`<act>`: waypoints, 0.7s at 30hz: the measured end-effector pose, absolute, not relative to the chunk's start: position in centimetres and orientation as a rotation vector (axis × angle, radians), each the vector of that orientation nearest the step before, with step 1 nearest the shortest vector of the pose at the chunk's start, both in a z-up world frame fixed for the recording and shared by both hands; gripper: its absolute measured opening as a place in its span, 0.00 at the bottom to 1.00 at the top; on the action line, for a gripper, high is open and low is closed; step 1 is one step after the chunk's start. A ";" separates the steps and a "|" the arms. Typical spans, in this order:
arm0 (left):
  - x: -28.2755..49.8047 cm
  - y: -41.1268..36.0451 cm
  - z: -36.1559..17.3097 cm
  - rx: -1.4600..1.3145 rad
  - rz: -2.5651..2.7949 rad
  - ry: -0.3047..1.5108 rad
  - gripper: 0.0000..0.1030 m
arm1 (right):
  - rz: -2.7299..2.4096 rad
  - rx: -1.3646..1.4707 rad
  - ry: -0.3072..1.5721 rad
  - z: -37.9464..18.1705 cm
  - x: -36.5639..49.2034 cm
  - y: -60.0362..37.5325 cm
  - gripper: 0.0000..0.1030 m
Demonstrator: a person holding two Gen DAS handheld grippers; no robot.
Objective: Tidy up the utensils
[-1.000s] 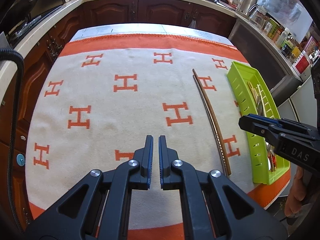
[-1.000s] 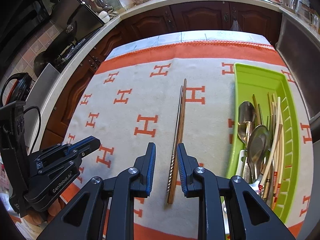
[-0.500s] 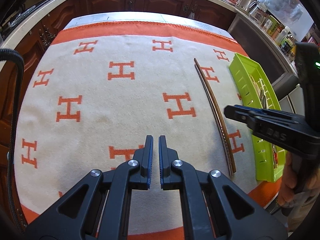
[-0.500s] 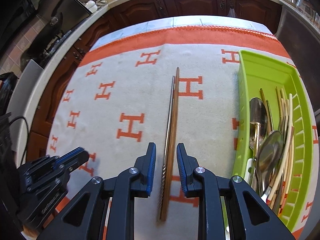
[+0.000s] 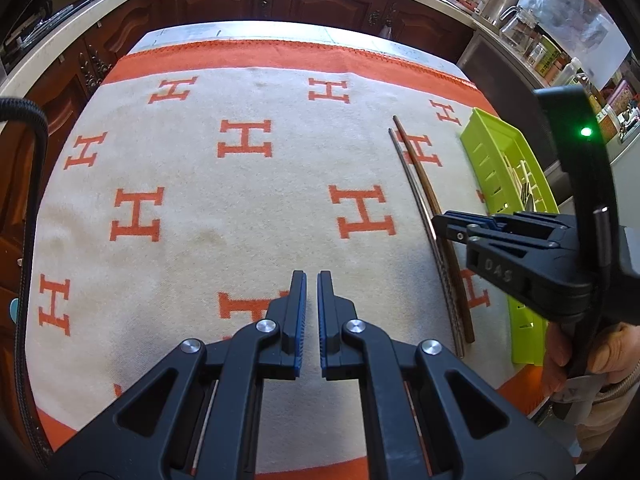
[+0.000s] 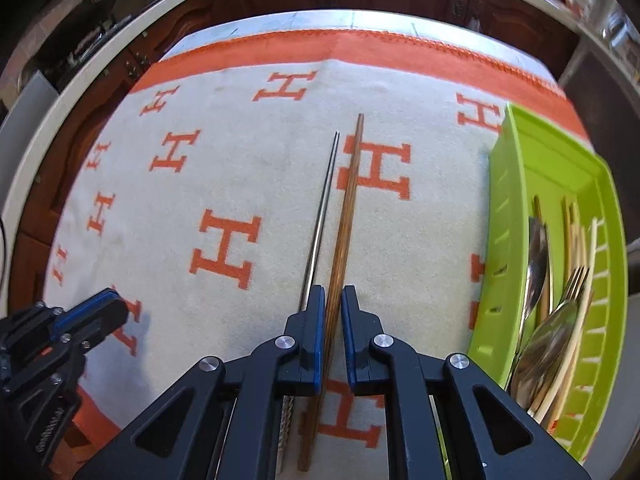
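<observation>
A pair of brown wooden chopsticks [image 6: 348, 200] lies lengthwise on the orange-and-cream cloth [image 6: 240, 152], with thin metal chopsticks [image 6: 322, 216] just left of it. My right gripper [image 6: 332, 290] points steeply down at their near part. Its jaws are closing on the wooden pair, pads against its sides, and the metal pair stays outside the left finger. In the left wrist view the wooden chopsticks [image 5: 420, 168] and the right gripper [image 5: 444, 222] appear at right. My left gripper [image 5: 312, 276] hovers shut and empty over the cloth's near middle.
A lime-green slotted tray [image 6: 504, 200] stands along the cloth's right edge, holding spoons [image 6: 536, 248], a fork [image 6: 576, 280] and pale chopsticks. Dark wood cabinets and a counter ring the table. A person's hand [image 5: 560, 352] grips the right tool.
The right gripper has come down and forward over the chopsticks and its jaws have narrowed around the wooden pair. The left gripper has stayed shut and nearly still.
</observation>
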State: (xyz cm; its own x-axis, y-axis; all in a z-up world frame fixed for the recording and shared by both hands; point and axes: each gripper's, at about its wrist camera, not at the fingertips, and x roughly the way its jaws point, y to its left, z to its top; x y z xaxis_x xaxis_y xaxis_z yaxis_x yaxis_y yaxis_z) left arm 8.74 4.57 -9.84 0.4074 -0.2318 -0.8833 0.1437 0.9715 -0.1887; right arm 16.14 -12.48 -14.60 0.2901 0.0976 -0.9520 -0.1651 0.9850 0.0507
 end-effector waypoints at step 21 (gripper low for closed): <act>8.3 3.5 -8.6 -0.095 -0.254 1.127 0.02 | 0.297 0.204 1.217 -11.5 13.8 -14.7 0.06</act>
State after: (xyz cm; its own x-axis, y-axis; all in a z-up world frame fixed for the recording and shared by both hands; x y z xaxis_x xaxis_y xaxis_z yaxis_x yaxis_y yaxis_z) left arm 8.26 3.54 -8.55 0.4045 -0.2482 -0.8802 0.1529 0.9673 -0.2024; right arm 13.85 -14.70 -11.51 0.3149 0.3316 -0.8893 -0.1146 0.9434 0.3111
